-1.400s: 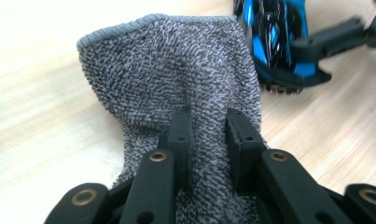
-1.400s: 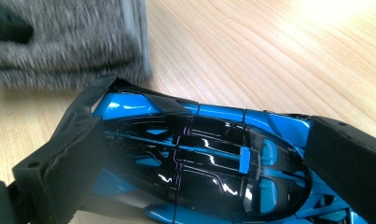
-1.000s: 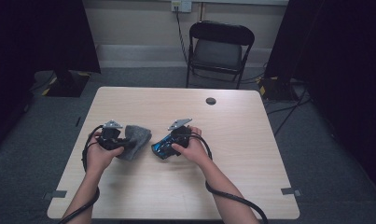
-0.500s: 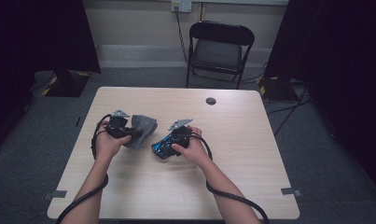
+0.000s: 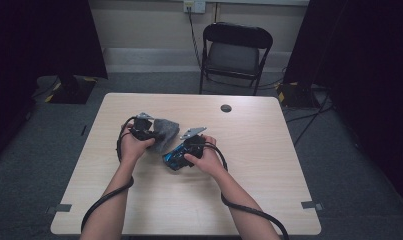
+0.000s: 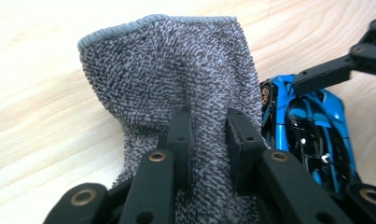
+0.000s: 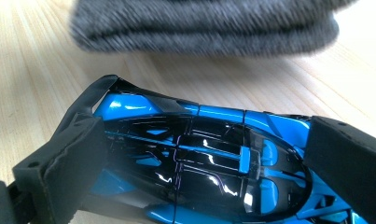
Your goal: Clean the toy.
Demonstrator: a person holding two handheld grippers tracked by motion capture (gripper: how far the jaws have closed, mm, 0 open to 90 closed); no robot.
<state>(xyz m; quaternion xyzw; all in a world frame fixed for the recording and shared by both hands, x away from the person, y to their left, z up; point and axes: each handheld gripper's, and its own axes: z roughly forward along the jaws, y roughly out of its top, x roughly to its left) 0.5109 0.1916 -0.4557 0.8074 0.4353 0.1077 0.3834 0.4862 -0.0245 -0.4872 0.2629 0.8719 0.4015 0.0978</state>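
Toy car point(image 7: 199, 168) is being gripped by the right gripper point(image 5: 189, 150) while a grey cloth point(image 6: 176, 79), clenched in the left gripper point(image 6: 206, 140), is being brought alongside, probably for wiping next.

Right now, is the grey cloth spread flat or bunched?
Bunched: the grey cloth is pinched into folds by the left gripper.

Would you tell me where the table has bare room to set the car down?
Free: the table's right half beyond the right gripper, and the near strip. Crowded: the middle, where cloth and car meet. A black disc sits far.
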